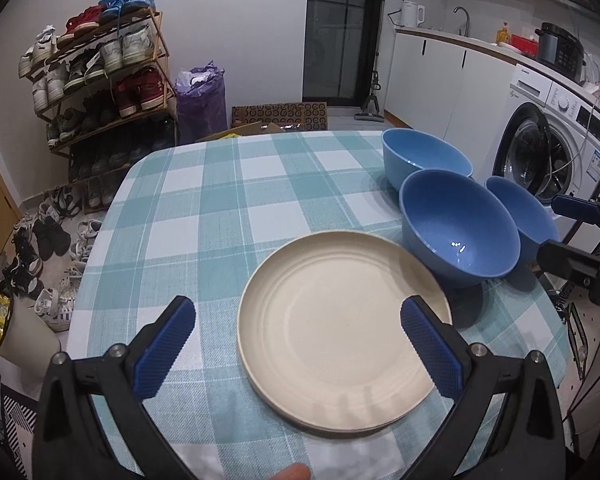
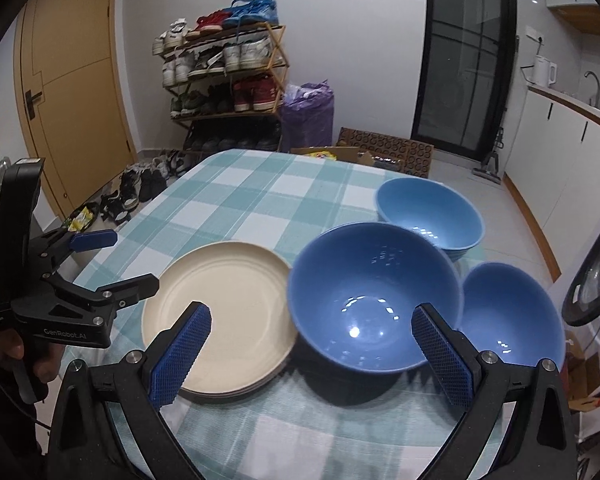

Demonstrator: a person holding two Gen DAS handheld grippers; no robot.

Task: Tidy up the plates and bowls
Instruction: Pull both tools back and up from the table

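A stack of cream plates (image 1: 340, 328) (image 2: 228, 312) lies on the teal checked tablecloth (image 1: 220, 200) near the front edge. To its right stands a large dark blue bowl (image 1: 460, 228) (image 2: 372, 296). A paler blue bowl (image 1: 424, 156) (image 2: 428, 216) sits behind it, and a third blue bowl (image 1: 528, 216) (image 2: 508, 316) stands at the table's right edge. My left gripper (image 1: 300, 344) (image 2: 134, 258) hangs open over the plates, holding nothing. My right gripper (image 2: 312, 356) (image 1: 552, 226) is open in front of the large bowl, also holding nothing.
A shoe rack (image 1: 100, 80) and loose shoes (image 1: 48, 248) fill the floor to the left. A purple bag (image 1: 200, 100) and a cardboard box (image 1: 280, 118) lie beyond the table. A washing machine (image 1: 548, 152) and a white counter (image 1: 440, 64) stand on the right.
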